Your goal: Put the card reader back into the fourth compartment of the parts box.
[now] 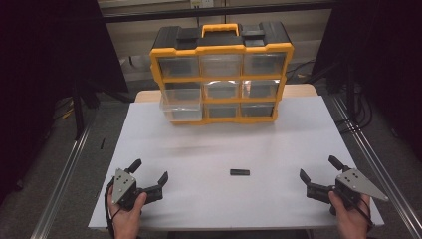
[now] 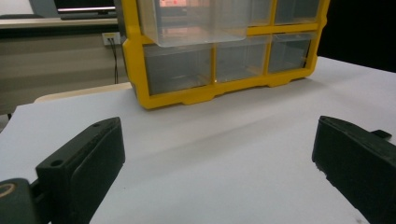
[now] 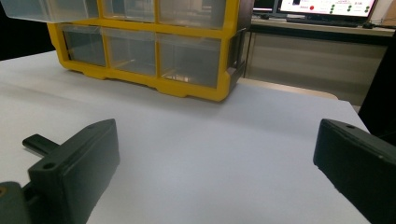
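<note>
The left gripper [image 1: 149,172] is held with its jaws wide apart and empty, near the front left corner of the white table [image 1: 209,149]. At the far edge a yellow organizer [image 1: 221,74] is placed, and its left middle drawer [image 1: 181,107] is pulled out. A small black bar [image 1: 240,173] is seen between the grippers; its kind cannot be told. The right gripper [image 1: 318,169] is also spread and empty. Dark curtains are seen around.

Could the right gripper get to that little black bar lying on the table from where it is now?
Probably yes. The right gripper is open, and bare table lies between it and the black bar, with nothing in the way.
</note>
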`<action>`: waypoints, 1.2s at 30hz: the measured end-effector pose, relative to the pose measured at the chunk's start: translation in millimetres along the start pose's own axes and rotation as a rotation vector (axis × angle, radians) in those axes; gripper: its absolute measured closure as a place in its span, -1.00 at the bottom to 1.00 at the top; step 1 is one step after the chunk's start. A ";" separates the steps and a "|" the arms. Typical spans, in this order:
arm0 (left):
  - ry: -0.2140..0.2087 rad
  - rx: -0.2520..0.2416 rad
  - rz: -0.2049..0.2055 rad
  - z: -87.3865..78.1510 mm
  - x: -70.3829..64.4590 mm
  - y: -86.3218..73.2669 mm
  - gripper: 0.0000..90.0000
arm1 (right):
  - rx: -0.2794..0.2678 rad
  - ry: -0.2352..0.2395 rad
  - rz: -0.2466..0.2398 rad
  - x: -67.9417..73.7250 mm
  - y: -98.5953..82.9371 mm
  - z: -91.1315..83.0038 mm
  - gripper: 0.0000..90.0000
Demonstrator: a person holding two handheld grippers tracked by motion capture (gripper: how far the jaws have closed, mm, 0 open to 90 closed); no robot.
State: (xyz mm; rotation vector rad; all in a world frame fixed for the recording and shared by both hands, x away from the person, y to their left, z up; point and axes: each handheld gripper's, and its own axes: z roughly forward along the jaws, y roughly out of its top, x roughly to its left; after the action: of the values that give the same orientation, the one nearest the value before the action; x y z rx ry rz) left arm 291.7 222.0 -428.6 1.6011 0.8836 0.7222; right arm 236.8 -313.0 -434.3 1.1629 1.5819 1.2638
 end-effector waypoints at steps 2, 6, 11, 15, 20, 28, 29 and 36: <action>-0.016 0.008 -0.009 -0.1 0.1 0.4 -0.94 | -0.003 -0.001 0.000 -0.6 0.1 -0.4 -0.99; -0.026 0.017 -0.013 -0.7 1.4 1.9 -0.94 | -0.007 -0.004 0.007 -1.3 -0.1 -1.5 -0.99; -0.062 0.017 -0.006 1.7 -2.8 3.6 -0.92 | -0.002 0.008 0.006 -1.0 -1.1 -2.2 -0.99; -0.086 0.028 0.005 5.7 -4.5 3.8 -0.91 | 0.003 0.017 0.009 -0.7 -1.3 -2.2 -0.99; -0.148 0.047 -0.011 8.1 -7.1 5.0 -0.88 | -0.001 0.026 0.009 -0.8 -1.8 -2.0 -0.99; -0.227 0.082 -0.019 12.3 -10.2 8.6 -0.88 | 0.001 0.029 0.011 0.1 -1.4 -1.2 -0.99; -0.254 0.078 -0.031 12.3 -12.2 8.3 -0.88 | 0.001 0.026 0.008 0.8 -1.1 -0.6 -0.99; -0.345 0.107 0.037 14.1 -23.0 12.5 -0.88 | 0.000 0.034 0.004 3.5 -0.2 0.1 -0.99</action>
State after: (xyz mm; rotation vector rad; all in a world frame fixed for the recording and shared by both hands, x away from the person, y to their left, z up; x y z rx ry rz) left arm 293.3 193.8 -419.1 1.7748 0.6500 0.4099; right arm 235.8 -309.6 -434.7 1.1509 1.6052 1.2921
